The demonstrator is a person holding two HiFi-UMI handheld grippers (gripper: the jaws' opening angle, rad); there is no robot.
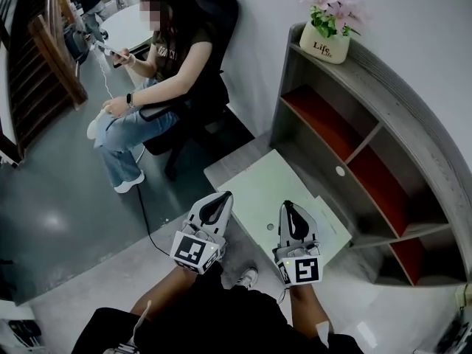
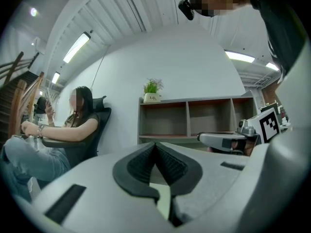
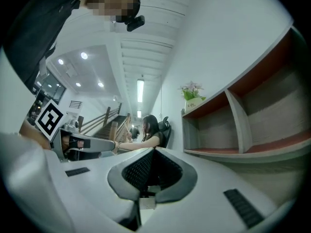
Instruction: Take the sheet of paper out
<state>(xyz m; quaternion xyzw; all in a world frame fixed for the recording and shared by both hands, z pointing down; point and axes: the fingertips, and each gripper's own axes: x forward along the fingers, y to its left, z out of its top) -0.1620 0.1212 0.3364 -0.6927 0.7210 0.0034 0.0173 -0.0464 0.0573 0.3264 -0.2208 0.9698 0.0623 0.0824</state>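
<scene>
A: Paper, where?
B: Thin white sheet of paper lies flat on the pale green low table, along its right edge, just beside the right gripper. Can't tell if they touch.
A: Tongs?
B: Right gripper's jaws are pressed together with nothing between. Left gripper is the same, jaws together and empty, over the table's near-left edge.
A: Around it?
B: Grey open shelf unit with red-brown boards stands behind the table. White pot of pink flowers sits on top. Seated person in a black office chair, far left, well apart.
</scene>
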